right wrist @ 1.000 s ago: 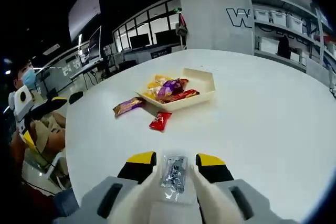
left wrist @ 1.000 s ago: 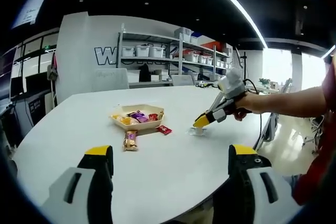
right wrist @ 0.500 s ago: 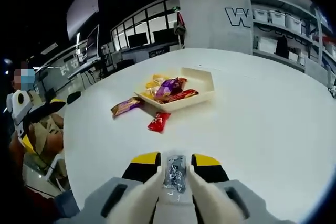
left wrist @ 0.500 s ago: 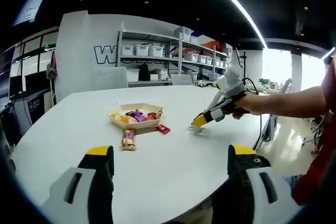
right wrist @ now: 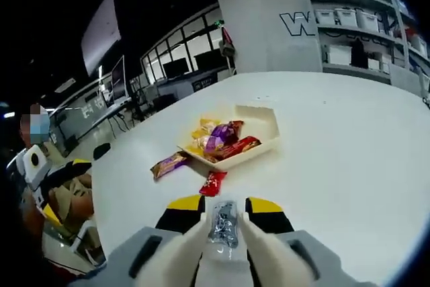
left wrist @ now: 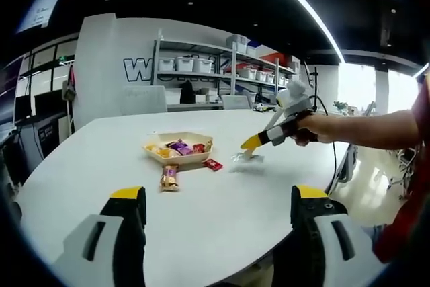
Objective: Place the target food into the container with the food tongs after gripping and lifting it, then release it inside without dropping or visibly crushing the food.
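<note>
The big round white table [left wrist: 222, 199] lies below the tongs. The beige paper tray [right wrist: 265, 140] sits ahead. The right yellow-tipped gripper [right wrist: 224, 210] is clenched on 1 clear-wrapped silver snack packet [right wrist: 222, 224], lifted; it could slip. The left yellow-tipped gripper [left wrist: 218, 203] hangs spread, empty.

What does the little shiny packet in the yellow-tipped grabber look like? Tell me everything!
The packet is a small clear plastic wrapper with something dark and silvery inside. The right gripper has it pinched between its two yellow-tipped jaws, one on each side, and its far end pokes out past the tips. In the left gripper view the packet hangs from the gripper above the white table, touching only the jaws. It is beside the tray of snacks, not over it yet, and looks unsquashed.
</note>
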Demonstrator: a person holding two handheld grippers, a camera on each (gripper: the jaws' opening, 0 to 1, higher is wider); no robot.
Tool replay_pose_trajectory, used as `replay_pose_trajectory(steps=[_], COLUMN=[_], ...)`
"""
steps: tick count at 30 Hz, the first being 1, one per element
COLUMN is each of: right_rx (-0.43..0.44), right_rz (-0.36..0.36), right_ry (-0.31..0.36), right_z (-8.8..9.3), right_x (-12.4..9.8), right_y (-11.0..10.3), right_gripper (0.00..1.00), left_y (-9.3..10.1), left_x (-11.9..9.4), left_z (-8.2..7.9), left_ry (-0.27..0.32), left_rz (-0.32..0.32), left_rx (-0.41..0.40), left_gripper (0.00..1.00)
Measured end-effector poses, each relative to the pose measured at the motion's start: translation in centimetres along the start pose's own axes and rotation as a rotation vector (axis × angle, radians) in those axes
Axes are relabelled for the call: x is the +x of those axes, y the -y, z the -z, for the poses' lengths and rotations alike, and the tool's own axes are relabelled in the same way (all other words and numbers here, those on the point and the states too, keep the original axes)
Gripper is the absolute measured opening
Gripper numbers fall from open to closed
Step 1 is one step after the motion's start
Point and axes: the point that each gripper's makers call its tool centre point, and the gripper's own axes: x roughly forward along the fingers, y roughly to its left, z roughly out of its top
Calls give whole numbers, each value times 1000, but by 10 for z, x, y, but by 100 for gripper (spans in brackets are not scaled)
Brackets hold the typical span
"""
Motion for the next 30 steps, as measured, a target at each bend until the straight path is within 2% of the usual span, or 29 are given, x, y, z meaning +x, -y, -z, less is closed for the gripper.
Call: replay_pose_trajectory(steps=[7,11,15,17,20,22,23,24,27,30], right_rx=[-24,-29,-67,-56,-67,-89,-75,-9,-75,-74], right_rz=[1,0,3,-3,-30,-20,-35,-93,-101,-130], right_ry=[-12,-41,-57,-62,-80,-56,-50,-56,-24,-16], right_z=[-3,7,15,17,23,21,20,22,14,12], right_x=[12,22,25,26,24,21,19,16,9,2], right_y=[-5,-5,-7,-8,-15,-15,-18,-29,-32,-42], right_gripper=[18,18,17,18,21,22,22,23,24,25], left_y=[-4,-9,-11,-12,-14,-14,-13,-13,-11,-11], left_x=[-3,-6,-9,-10,-10,-10,-9,-9,-8,-6], left_z=[-1,-1,1,1,2,2,2,1,1,1], left_ry=[3,7,4,3,-1,1,1,1,0,2], left_rz=[-7,-20,-26,-28,-32,-31,-30,-29,-25,-24], left_rx=[2,-6,-4,-6,-6,-9,-8,-5,-3,-6], left_gripper=[86,86,86,86,86,86,86,86,86,86])
